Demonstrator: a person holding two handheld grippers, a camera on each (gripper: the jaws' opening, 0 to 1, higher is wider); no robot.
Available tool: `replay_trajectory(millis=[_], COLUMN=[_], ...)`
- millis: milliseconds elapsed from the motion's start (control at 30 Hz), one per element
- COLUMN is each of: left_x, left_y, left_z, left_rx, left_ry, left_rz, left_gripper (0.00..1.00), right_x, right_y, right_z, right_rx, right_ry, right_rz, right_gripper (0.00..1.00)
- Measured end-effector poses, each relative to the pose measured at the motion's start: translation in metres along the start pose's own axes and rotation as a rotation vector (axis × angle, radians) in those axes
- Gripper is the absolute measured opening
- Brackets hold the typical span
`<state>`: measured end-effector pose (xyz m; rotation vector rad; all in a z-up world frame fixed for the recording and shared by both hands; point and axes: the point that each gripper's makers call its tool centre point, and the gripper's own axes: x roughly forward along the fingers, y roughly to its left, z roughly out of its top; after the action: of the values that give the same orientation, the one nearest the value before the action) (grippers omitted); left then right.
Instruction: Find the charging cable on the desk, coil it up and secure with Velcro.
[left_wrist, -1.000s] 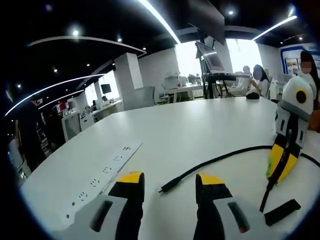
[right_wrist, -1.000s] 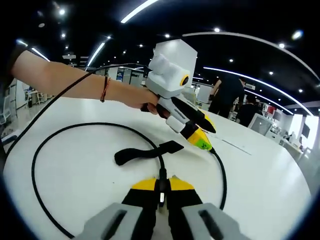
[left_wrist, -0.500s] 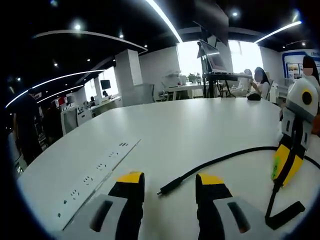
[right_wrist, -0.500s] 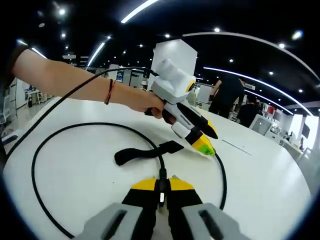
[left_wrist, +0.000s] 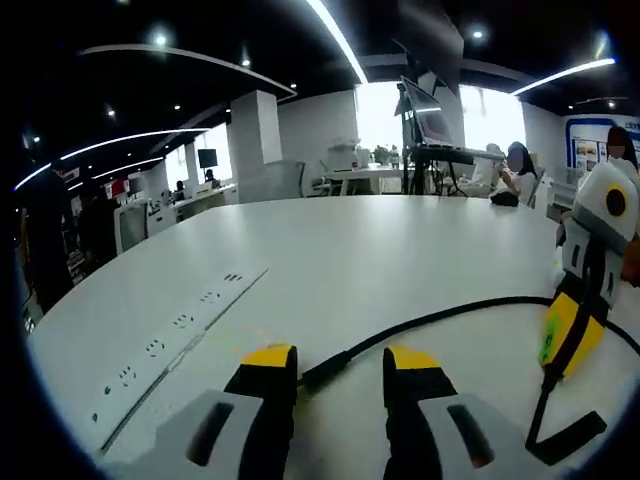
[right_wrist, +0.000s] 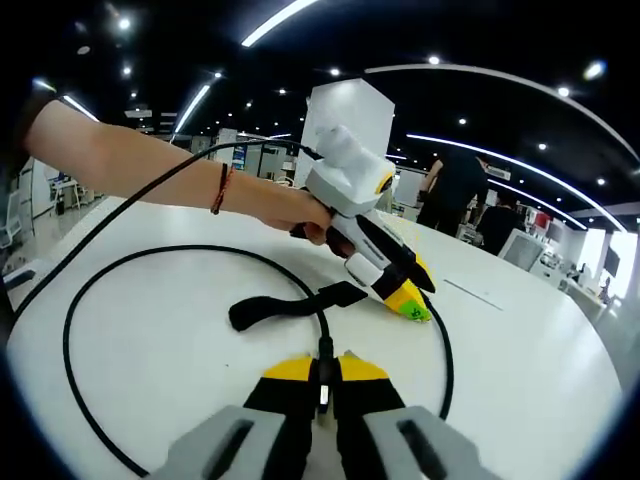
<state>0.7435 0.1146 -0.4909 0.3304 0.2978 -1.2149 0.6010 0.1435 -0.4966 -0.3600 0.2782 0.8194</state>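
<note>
The black charging cable (right_wrist: 70, 330) lies in a wide loop on the white table (right_wrist: 180, 380). My right gripper (right_wrist: 322, 372) is shut on the cable near one end, just behind the black Velcro strap (right_wrist: 290, 302) fixed to it. In the left gripper view, that strap (left_wrist: 567, 438) lies flat below the right gripper (left_wrist: 562, 338). The cable's free plug (left_wrist: 325, 370) rests on the table between the jaws of my left gripper (left_wrist: 338, 362), which is open. From the right gripper view, the left gripper (right_wrist: 408, 298) tips down onto the table beside the cable.
A recessed socket strip (left_wrist: 170, 335) runs along the table (left_wrist: 400, 250) to the left. A person's bare arm (right_wrist: 130, 165) with a wristband reaches in over the loop. Other people sit at desks (left_wrist: 515, 170) in the background.
My left gripper has come down and forward, so the free plug now sits between its jaws. The right gripper keeps its hold, and the loop and strap are unmoved.
</note>
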Motion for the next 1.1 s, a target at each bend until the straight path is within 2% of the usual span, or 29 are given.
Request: replay_trajectory(millis=[300, 733, 1100], left_x=[0.001, -0.003, -0.007], left_y=[0.004, 0.0, -0.007], left_z=[-0.001, -0.003, -0.004], left_rx=[-0.033, -0.03, 0.006], left_ry=[0.02, 0.05, 0.121], left_rz=[0.023, 0.023, -0.001], left_gripper=[0.31, 0.23, 0.18], right_x=[0.0, -0.001, 0.0], right_y=[0.0, 0.001, 0.001], right_z=[0.0, 0.001, 0.001], right_rx=[-0.002, -0.004, -0.005], right_ry=[0.001, 0.002, 0.002], right_rz=[-0.002, -0.003, -0.004], right_gripper=[0.08, 0.08, 0.08])
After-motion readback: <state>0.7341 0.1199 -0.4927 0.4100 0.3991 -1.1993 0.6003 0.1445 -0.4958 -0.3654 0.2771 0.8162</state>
